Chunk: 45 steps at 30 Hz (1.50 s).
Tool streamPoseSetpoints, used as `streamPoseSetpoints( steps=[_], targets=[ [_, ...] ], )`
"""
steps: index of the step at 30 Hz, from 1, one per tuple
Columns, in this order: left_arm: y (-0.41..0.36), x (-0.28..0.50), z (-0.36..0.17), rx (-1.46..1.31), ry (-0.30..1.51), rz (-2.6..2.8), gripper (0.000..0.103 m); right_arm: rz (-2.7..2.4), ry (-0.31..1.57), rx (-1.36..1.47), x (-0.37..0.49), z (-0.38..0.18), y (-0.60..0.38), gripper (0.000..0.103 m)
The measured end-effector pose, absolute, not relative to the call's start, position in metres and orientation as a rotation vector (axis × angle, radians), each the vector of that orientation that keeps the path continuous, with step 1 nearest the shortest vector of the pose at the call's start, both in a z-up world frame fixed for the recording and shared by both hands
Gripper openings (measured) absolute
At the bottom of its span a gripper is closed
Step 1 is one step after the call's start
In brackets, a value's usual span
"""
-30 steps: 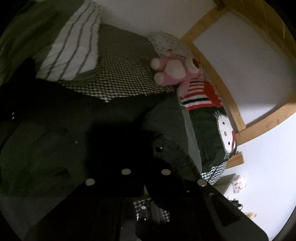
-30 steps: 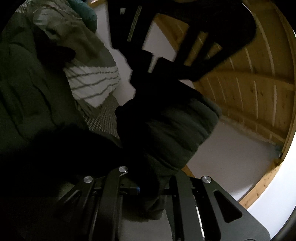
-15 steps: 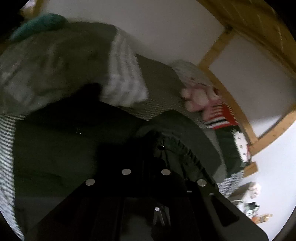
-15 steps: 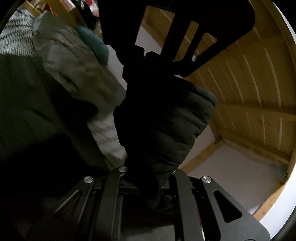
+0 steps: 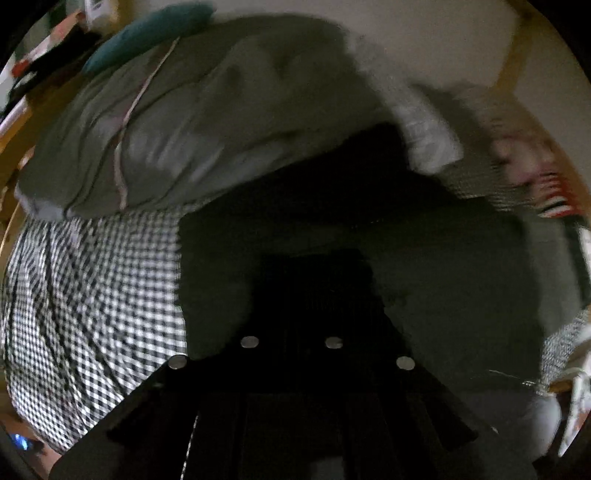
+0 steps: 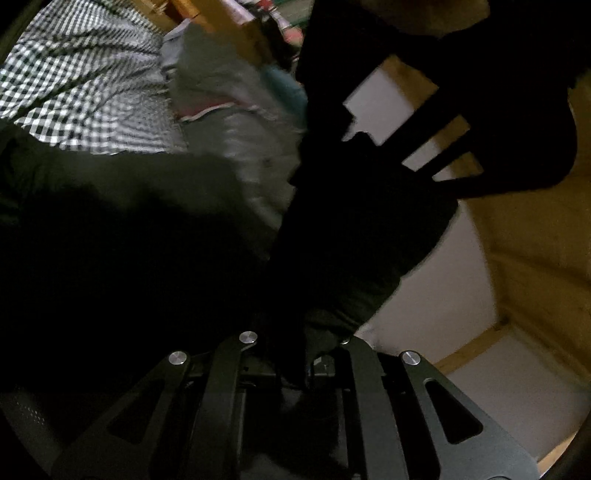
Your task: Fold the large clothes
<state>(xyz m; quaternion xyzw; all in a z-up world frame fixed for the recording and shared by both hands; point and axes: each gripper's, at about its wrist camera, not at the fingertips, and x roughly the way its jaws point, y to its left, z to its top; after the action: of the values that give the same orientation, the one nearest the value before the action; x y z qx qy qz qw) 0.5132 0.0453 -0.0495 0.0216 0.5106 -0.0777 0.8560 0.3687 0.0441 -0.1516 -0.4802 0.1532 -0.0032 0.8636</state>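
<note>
A large dark green padded garment (image 5: pixel 443 280) lies across the bed in the left wrist view. My left gripper (image 5: pixel 314 295) points down at it; its fingers are black against the dark cloth, so the jaw gap is unreadable. In the right wrist view my right gripper (image 6: pixel 295 350) is shut on a bunched fold of the dark garment (image 6: pixel 354 236), which rises between its fingers. The left gripper (image 6: pixel 443 92) shows above that fold as a dark silhouette. The rest of the garment (image 6: pixel 129 229) spreads to the left.
The bed has a black-and-white checked sheet (image 5: pixel 92 295). A grey duvet (image 5: pixel 184 122) is heaped at the back, with a teal cushion (image 5: pixel 147 33) beyond. A pink plush toy (image 5: pixel 517 158) lies at the right. Wooden bunk beams (image 6: pixel 535 258) stand close on the right.
Both grippers have swung left over the bed. The left view now takes in the duvet and checked sheet, and the lifted fold in front of the left gripper is gone. The right gripper still holds its fold.
</note>
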Motion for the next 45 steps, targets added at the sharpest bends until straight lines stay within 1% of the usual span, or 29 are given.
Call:
streamPoseSetpoints(
  steps=[2, 3, 4, 5, 6, 7, 9, 12, 13, 15, 16, 19, 21, 22, 23, 25, 28, 29, 33, 34, 37, 39, 42, 44, 45],
  targets=[
    [0.056, 0.524, -0.075, 0.042, 1.109, -0.148, 0.006, 0.067, 0.422, -1.020, 0.378, -0.167, 0.058, 0.017],
    [0.064, 0.529, -0.086, 0.020, 1.126, -0.147, 0.007, 0.096, 0.447, -1.028, 0.376, -0.172, 0.059, 0.028],
    [0.070, 0.532, -0.094, -0.003, 1.136, -0.152, 0.008, 0.137, 0.447, -1.025, 0.372, -0.176, 0.057, 0.046],
    [0.075, 0.534, -0.099, -0.024, 1.144, -0.160, 0.009, 0.163, 0.416, -1.018, 0.362, -0.174, 0.050, 0.060],
    [0.081, 0.536, -0.105, -0.055, 1.149, -0.166, 0.010, 0.200, 0.387, -0.988, 0.353, -0.170, 0.041, 0.082],
    [0.083, 0.537, -0.109, -0.070, 1.151, -0.168, 0.010, 0.284, 0.367, -0.912, 0.341, -0.159, 0.023, 0.097],
    [0.086, 0.538, -0.114, -0.075, 1.148, -0.166, 0.013, 0.351, 0.373, -0.812, 0.332, -0.145, -0.003, 0.098],
    [0.088, 0.532, -0.122, -0.078, 1.133, -0.143, 0.019, 0.300, 0.383, -0.656, 0.328, -0.117, -0.057, 0.098],
    [0.088, 0.528, -0.124, -0.067, 1.125, -0.128, 0.022, 0.257, 0.401, -0.596, 0.334, -0.109, -0.073, 0.099],
    [0.093, 0.516, -0.127, -0.063, 1.100, -0.076, 0.030, 0.151, 0.497, -0.449, 0.365, -0.100, -0.112, 0.099],
    [0.100, 0.510, -0.129, -0.078, 1.077, -0.046, 0.039, 0.082, 0.596, -0.387, 0.388, -0.106, -0.133, 0.099],
    [0.118, 0.482, -0.106, -0.138, 0.950, 0.109, 0.083, 0.083, 0.781, -0.296, 0.430, -0.137, -0.155, 0.099],
    [0.127, 0.456, -0.078, -0.109, 0.799, 0.271, 0.085, 0.081, 0.838, -0.291, 0.433, -0.159, -0.161, 0.099],
    [0.130, 0.449, -0.065, -0.095, 0.749, 0.312, 0.088, 0.078, 0.838, -0.282, 0.430, -0.163, -0.162, 0.099],
    [0.130, 0.443, -0.054, -0.100, 0.710, 0.330, 0.093, 0.067, 0.841, -0.271, 0.430, -0.167, -0.157, 0.099],
    [0.127, 0.435, -0.038, -0.159, 0.687, 0.276, 0.094, 0.059, 0.843, -0.259, 0.430, -0.167, -0.151, 0.099],
    [0.098, 0.447, -0.042, -0.235, 0.754, 0.125, 0.094, 0.035, 0.852, -0.242, 0.440, -0.169, -0.143, 0.099],
    [0.077, 0.457, -0.053, -0.215, 0.793, 0.096, 0.094, 0.031, 0.866, -0.213, 0.444, -0.165, -0.148, 0.099],
    [0.033, 0.490, -0.099, -0.111, 0.865, 0.183, 0.094, 0.078, 0.877, -0.161, 0.442, -0.157, -0.157, 0.099],
    [0.029, 0.498, -0.112, -0.102, 0.886, 0.210, 0.094, 0.099, 0.868, -0.146, 0.438, -0.153, -0.159, 0.099],
    [0.033, 0.512, -0.149, -0.106, 0.940, 0.251, 0.098, 0.076, 0.786, -0.116, 0.424, -0.129, -0.171, 0.099],
    [0.025, 0.516, -0.163, -0.026, 0.899, 0.256, 0.099, 0.012, 0.776, -0.109, 0.428, -0.120, -0.187, 0.099],
    [0.013, 0.513, -0.165, 0.025, 0.880, 0.266, 0.099, -0.086, 0.854, -0.073, 0.448, -0.132, -0.212, 0.099],
    [0.014, 0.515, -0.167, 0.010, 0.887, 0.253, 0.099, -0.080, 0.949, -0.042, 0.464, -0.154, -0.223, 0.099],
    [0.014, 0.516, -0.168, 0.007, 0.886, 0.253, 0.099, -0.075, 0.951, -0.054, 0.468, -0.162, -0.222, 0.100]
  ],
)
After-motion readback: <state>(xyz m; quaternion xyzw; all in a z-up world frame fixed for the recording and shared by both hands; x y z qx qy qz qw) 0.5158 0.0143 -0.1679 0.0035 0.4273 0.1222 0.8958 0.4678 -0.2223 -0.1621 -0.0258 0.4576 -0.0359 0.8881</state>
